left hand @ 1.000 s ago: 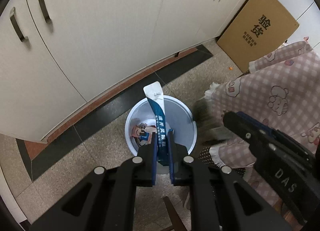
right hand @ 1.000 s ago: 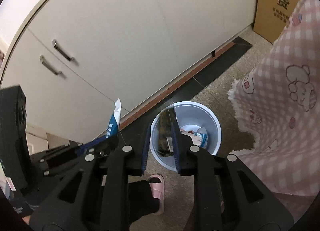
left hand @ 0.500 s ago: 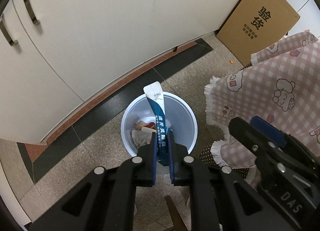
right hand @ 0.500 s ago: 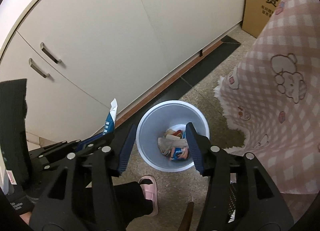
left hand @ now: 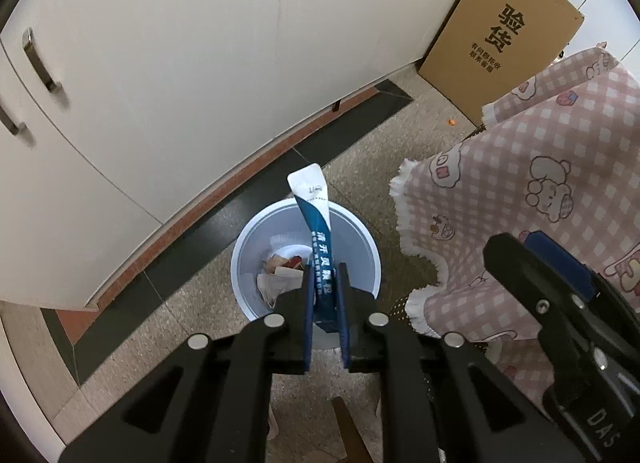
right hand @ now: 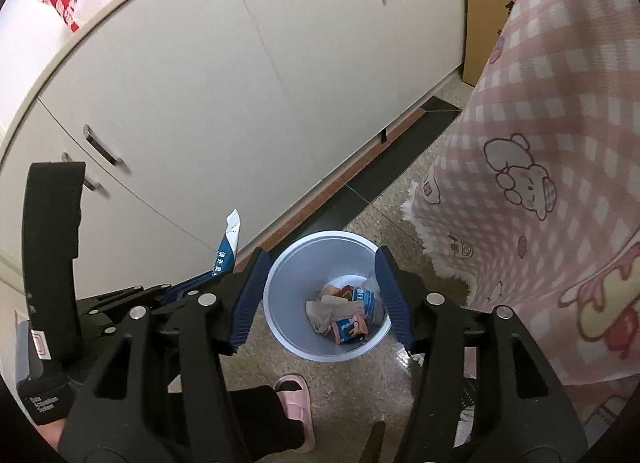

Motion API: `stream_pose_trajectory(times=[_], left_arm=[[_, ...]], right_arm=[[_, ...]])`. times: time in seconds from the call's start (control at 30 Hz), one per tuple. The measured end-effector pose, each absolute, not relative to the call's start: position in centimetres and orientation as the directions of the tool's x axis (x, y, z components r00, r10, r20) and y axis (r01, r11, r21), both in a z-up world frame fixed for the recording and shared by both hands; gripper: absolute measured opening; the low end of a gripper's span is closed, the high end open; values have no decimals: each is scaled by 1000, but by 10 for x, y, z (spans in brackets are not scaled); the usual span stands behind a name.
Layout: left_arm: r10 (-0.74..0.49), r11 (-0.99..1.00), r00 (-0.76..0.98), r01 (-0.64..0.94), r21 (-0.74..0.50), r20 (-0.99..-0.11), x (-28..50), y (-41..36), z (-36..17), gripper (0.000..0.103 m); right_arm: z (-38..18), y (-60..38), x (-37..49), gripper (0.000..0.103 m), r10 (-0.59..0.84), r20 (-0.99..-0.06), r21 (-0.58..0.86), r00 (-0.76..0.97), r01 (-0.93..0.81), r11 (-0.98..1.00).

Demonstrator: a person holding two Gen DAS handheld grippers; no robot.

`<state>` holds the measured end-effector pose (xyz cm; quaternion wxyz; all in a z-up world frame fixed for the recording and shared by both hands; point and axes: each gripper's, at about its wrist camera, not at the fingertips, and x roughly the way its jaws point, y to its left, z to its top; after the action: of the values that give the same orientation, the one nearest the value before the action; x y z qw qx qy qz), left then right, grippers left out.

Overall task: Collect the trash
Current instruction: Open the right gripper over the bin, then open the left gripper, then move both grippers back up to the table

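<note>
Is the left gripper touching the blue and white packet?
Touching. The left wrist view shows the left gripper closed on the packet, both pads pressing its lower end above the bin.

A speckled stone-tile floor [right hand: 348,379] with a dark border strip carries a white wastebasket [right hand: 280,327] holding crumpled wrappers [right hand: 344,313]. A cardboard box [left hand: 500,39] stands on it near the cabinets, and a pink slipper [right hand: 296,399] rests beside the basket.

Probably home kitchen: white cabinets [left hand: 208,63], tablecloth [right hand: 540,183] (cartoon-print), slipper [right hand: 296,395].
</note>
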<state>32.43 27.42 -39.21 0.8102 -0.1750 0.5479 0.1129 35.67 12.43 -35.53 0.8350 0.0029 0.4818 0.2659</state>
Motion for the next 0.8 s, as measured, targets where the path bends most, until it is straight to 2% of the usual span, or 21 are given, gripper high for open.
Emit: stream_pose_trajectory(times=[0.07,0.13,0.2,0.53,0.8], left_arm=[[-3,914,380,-374,-156,-925,325,272,-387,19],[20,915,386,-379,-138,-922,325,271,-383,49],[44,916,404,-381,-124,-914,322,270,-376,57],[58,919,434,-374,-122,-899,306,263,-349,64],[104,907,512,-401,-130,-852,276,263,-299,67]], right_arm=[[-351,121,356,55,449,-798,266,402,-434,861],[-347,116,356,55,456,-793,278,405,-425,861],[-342,109,356,56,461,-789,287,406,-421,861],[-317,97,341,56,491,-767,309,414,-433,847],[-274,96,316,56,554,-710,341,434,-477,810]])
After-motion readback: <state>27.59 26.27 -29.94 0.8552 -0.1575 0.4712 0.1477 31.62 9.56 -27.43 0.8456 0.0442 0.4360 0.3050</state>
